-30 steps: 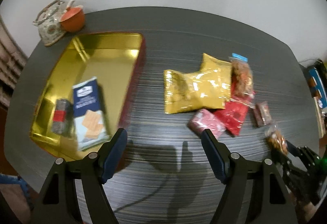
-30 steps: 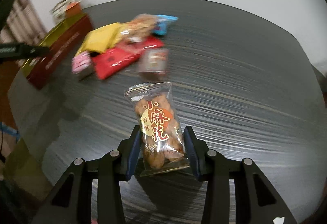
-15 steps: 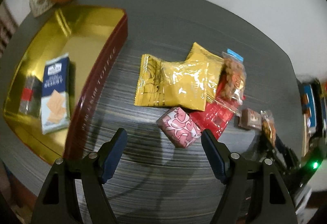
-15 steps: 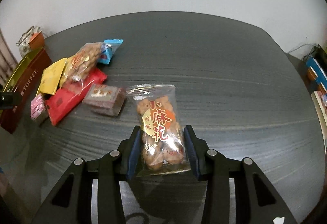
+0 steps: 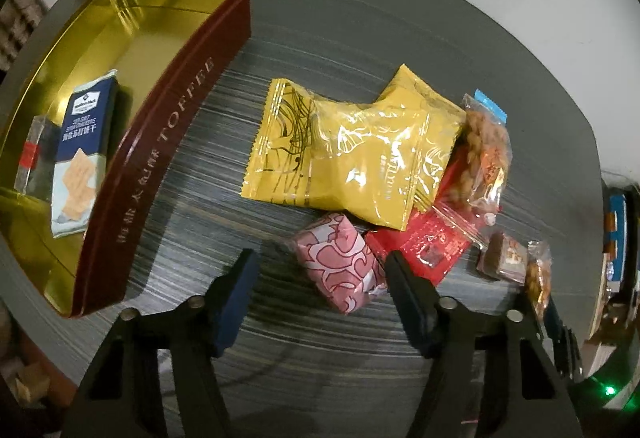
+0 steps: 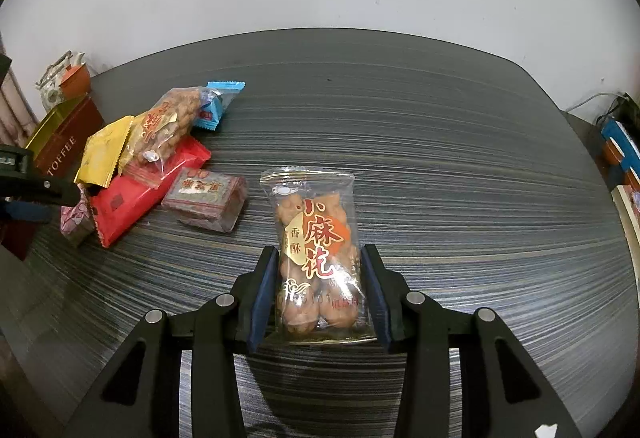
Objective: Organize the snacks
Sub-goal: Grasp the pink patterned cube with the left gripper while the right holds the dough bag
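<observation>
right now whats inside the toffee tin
Two things lie in the gold-lined toffee tin: a blue cracker pack and, beside it, a small clear-wrapped snack with a red band. The tin's near corner is hidden by its own wall.

Bare table (image 6: 440, 142) right of snack heap (image 6: 160, 142)

I see a dark grey table (image 6: 400, 126) with pale streaks. The toffee tin (image 5: 168, 142) is maroon outside, gold inside. Two pouches (image 5: 344, 158) are yellow, one wrapped sweet (image 5: 340, 270) pink with white swirls, and my clear twist-snack bag (image 6: 316, 258) carries red lettering.
</observation>
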Tool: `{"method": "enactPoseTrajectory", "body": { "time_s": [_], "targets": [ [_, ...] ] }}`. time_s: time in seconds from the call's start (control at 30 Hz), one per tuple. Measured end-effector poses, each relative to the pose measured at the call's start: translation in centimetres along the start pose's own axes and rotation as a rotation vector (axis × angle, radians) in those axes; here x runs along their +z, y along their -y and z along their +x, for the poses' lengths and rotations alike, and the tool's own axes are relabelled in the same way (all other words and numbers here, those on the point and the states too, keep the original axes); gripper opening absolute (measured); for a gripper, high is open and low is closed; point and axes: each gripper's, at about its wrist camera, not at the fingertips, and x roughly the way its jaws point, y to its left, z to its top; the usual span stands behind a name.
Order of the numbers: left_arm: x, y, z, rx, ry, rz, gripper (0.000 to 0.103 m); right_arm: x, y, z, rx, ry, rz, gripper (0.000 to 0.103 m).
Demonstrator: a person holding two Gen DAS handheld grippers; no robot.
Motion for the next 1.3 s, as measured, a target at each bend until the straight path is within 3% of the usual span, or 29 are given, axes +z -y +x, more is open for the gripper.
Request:
{"method": "enactPoseTrajectory", "body": {
  "time_s": [0.2,0.47,0.7,1.3],
  "targets": [
    [-0.1,0.9,0.2,-0.029,0.009,0.039,0.043,-0.2,-0.1,-0.2,0.004,0.002,0.005,0.040],
    [-0.1,1.2,0.7,-0.031,-0.009,0.040,0.041,-0.2,-0.1,-0.4,0.008,0.003,0.009,0.041],
    [-0.1,1.3,1.4,0.014,0.008,0.048,0.041,-0.3,-0.2,-0.4,0.010,0.002,0.007,0.042],
    [-1.3,0.6,-0.1,-0.010,0.043,0.120,0.035,-0.3,-0.7,-0.3,-0.001,0.000,-0.008,0.042]
  ]
}}
